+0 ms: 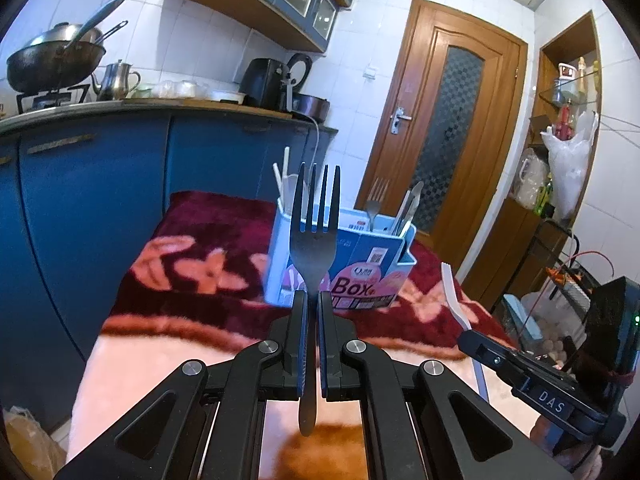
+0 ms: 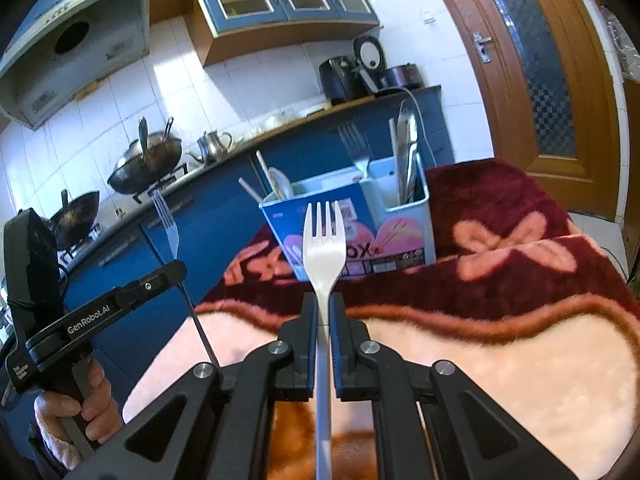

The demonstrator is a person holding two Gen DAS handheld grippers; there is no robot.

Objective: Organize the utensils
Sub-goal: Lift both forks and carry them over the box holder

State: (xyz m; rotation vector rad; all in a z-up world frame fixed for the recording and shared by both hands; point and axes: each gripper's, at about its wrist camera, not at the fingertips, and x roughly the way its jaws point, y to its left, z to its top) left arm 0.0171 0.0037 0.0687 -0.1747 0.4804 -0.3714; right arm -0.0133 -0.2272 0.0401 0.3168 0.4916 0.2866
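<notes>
Left gripper (image 1: 313,300) pinches a dark metal fork (image 1: 314,216) at the neck, tines up. Right gripper (image 2: 324,302) is pressed onto the handle of a white plastic fork (image 2: 323,236), tines up too. Both hang above the maroon floral blanket (image 2: 520,248). The blue-and-pink cardboard organiser box (image 2: 352,220) stands at 12 o'clock from each gripper, near but apart. A metal fork (image 2: 356,148) already stands in its middle compartment, flanked by others. Judgement: each fork should go in handle-first. Swing handle over that compartment, descend clear of the box rim, release only once seated; one fork at a time.
</notes>
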